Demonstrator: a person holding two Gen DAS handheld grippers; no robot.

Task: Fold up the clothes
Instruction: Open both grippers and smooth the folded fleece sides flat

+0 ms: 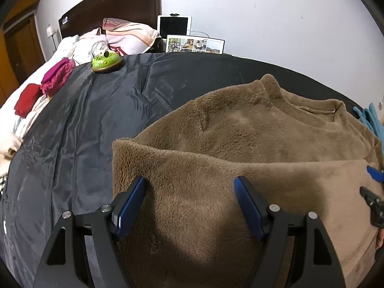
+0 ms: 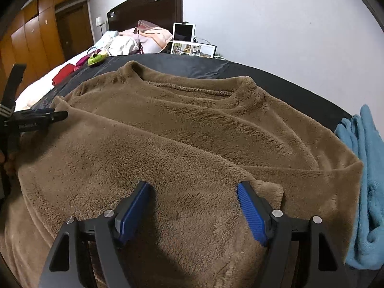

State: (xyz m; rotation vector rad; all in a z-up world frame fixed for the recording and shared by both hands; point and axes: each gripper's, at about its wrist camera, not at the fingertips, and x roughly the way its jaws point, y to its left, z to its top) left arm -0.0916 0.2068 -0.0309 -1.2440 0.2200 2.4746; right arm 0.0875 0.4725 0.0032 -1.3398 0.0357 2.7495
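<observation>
A brown fleece sweater point(image 1: 240, 129) lies on the black sheet point(image 1: 96, 110), collar toward the wall, its lower part folded up over the body. It also shows in the right wrist view point(image 2: 182, 134). My left gripper point(image 1: 190, 186) is open, jaws wide, over the folded flap's left part, holding nothing. My right gripper point(image 2: 193, 189) is open over the flap's right part, holding nothing. The left gripper also shows at the left edge of the right wrist view point(image 2: 55, 115). The right gripper also shows at the right edge of the left wrist view point(image 1: 368, 184).
A light blue garment point(image 2: 367, 187) lies right of the sweater. A green toy point(image 1: 105, 62), a magenta folded garment point(image 1: 56, 76) and a red one point(image 1: 27, 99) lie at far left. Pillows point(image 1: 129, 36), a tablet point(image 1: 174, 25) and a photo frame point(image 1: 194, 44) stand by the headboard.
</observation>
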